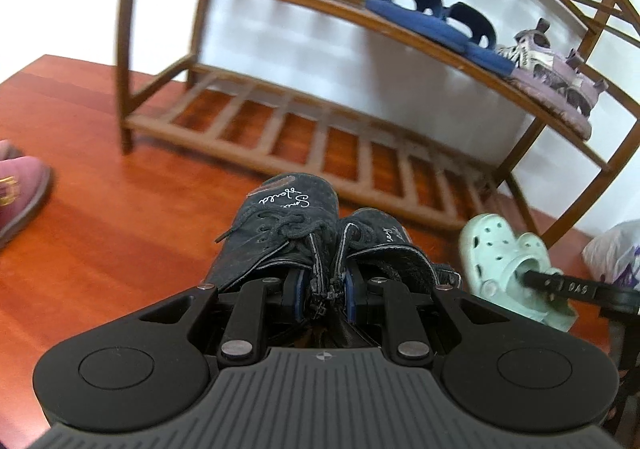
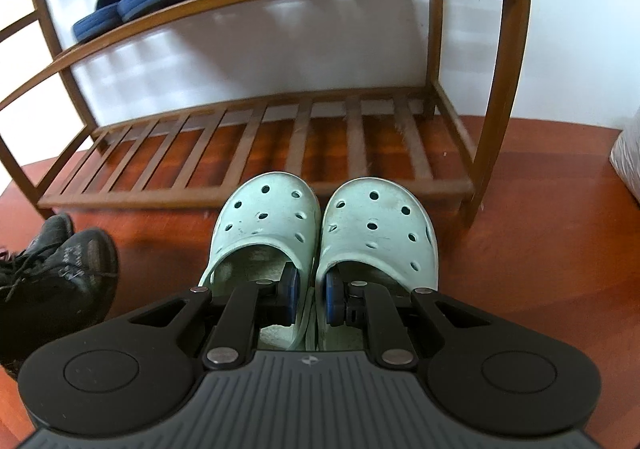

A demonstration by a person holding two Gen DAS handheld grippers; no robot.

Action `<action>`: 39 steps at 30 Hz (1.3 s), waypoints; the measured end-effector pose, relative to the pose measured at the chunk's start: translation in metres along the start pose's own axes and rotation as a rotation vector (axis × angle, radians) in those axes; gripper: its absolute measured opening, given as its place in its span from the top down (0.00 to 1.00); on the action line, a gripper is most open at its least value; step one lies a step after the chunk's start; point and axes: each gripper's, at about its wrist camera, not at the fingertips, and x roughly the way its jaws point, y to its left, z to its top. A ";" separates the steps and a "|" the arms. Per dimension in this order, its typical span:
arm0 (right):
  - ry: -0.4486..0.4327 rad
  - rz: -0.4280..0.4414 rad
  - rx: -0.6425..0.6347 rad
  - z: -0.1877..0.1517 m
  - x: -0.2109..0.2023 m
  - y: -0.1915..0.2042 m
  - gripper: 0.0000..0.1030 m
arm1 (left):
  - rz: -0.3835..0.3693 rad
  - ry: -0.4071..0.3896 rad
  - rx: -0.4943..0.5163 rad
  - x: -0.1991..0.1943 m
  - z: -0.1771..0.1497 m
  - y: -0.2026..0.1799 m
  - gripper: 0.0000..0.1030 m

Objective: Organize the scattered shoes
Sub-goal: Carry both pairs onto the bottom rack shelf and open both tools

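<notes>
Mint-green rubber is bunching between the right gripper point(image 2: 312, 297), whose fingers are pinching the inner walls of a pair of clogs point(image 2: 320, 233) together, toes pointing at the wooden shoe rack point(image 2: 256, 153). The left gripper point(image 1: 326, 299) is doing the same with a pair of dark lace-up shoes point(image 1: 288, 233), its pads closing on the two inner collars pressed side by side. Both pairs are hanging just above the red-brown floor point(image 1: 100, 209), near the rack's empty bottom shelf; the middle shelf is already holding blue slippers point(image 1: 436, 25) and purple sandals point(image 1: 556, 77).

I am thinking the risk is in those thin grips. Each gripper is holding two shoes by one edge, so a quick swing could be letting one slip out, the soft clog wall especially. The toes are also riding low, and could be catching the front rail of the bottom shelf. A pink shoe point(image 1: 20, 193) is waiting on the floor to the left.
</notes>
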 end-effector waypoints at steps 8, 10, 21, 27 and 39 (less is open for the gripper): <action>-0.008 0.003 0.005 0.032 0.033 -0.022 0.85 | 0.008 -0.031 -0.037 0.054 0.034 -0.049 0.80; -0.008 0.003 0.014 0.041 0.044 -0.027 0.85 | 0.020 -0.034 -0.041 0.064 0.040 -0.054 0.80; -0.039 0.005 0.012 0.074 0.088 -0.028 0.85 | 0.060 -0.058 -0.062 0.125 0.074 -0.082 0.80; -0.038 0.006 0.016 0.084 0.102 -0.027 0.85 | 0.061 -0.039 -0.055 0.151 0.075 -0.089 0.80; -0.010 -0.017 -0.046 0.087 0.112 -0.018 0.76 | 0.078 0.007 -0.010 0.164 0.075 -0.091 0.67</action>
